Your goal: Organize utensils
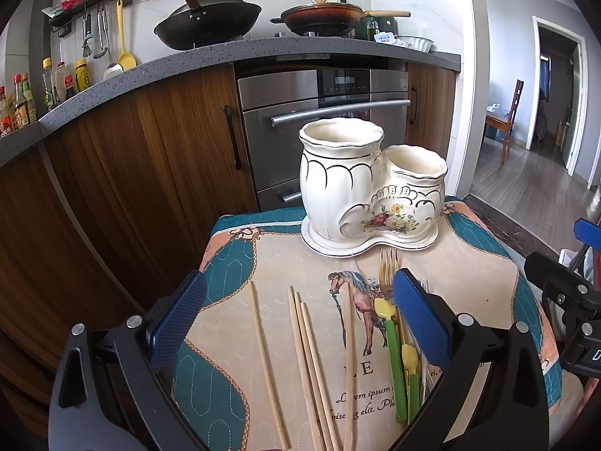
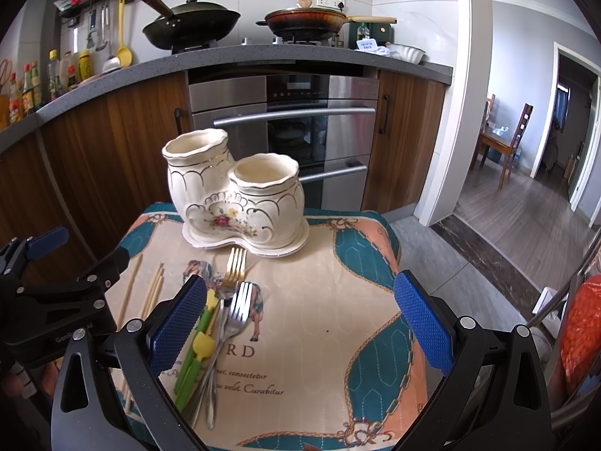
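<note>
A cream ceramic two-cup utensil holder (image 1: 370,184) stands empty at the far edge of a patterned cushion (image 1: 285,255); it also shows in the right wrist view (image 2: 234,195). Several wooden chopsticks (image 1: 306,360) lie on the cushion between the jaws of my left gripper (image 1: 298,323), which is open and empty above them. A gold fork (image 1: 387,267), silver forks (image 2: 238,308) and two green-handled yellow-tipped utensils (image 2: 199,349) lie in a bunch. My right gripper (image 2: 300,323) is open and empty, its left finger (image 2: 176,323) beside that bunch.
The cushion sits on a small stand in front of wooden cabinets (image 1: 142,173) and a steel oven (image 2: 285,127). A counter above holds pans (image 1: 210,18) and bottles. A doorway to a wood-floored room (image 2: 526,203) opens on the right.
</note>
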Demonstrator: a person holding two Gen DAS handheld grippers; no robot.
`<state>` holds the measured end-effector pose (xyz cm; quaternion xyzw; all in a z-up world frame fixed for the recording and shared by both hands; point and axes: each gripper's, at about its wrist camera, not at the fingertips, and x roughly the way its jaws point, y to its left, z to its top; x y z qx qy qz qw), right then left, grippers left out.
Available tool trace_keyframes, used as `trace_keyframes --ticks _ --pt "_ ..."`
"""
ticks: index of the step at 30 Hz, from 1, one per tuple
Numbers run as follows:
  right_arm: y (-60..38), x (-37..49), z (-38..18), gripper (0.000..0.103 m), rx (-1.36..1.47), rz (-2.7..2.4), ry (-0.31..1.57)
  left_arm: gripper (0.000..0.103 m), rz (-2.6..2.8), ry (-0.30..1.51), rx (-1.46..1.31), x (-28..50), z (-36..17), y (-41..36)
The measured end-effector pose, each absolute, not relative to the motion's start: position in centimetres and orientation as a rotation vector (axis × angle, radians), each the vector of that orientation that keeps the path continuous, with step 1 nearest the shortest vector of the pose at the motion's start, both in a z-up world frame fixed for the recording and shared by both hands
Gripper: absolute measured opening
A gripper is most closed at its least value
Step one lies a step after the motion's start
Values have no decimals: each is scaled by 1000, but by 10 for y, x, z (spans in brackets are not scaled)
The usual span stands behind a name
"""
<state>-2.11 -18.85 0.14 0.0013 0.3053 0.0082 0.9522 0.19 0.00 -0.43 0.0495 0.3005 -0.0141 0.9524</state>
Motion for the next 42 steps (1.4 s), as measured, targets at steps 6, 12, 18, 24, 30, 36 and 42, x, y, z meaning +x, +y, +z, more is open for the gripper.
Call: trace_keyframes --ticks 6,12,18,24,30,36,42 --pt "-188 -21 1 99 1 17 620 98 -27 612 103 2 -3 0" --pt "-188 -21 1 99 2 16 620 98 -27 612 106 3 -4 -1" --pt "-188 -21 1 99 2 15 619 98 -27 614 108 3 -5 0" --pt "-188 -20 1 99 3 17 621 98 -29 616 106 4 -5 1" --pt "-188 -20 0 99 3 16 620 98 -29 617 109 4 -6 -1" --pt "-188 -20 0 99 2 17 622 98 -29 622 110 5 -7 1" --pt "-190 -21 6 99 8 25 617 98 -23 618 112 3 -7 0"
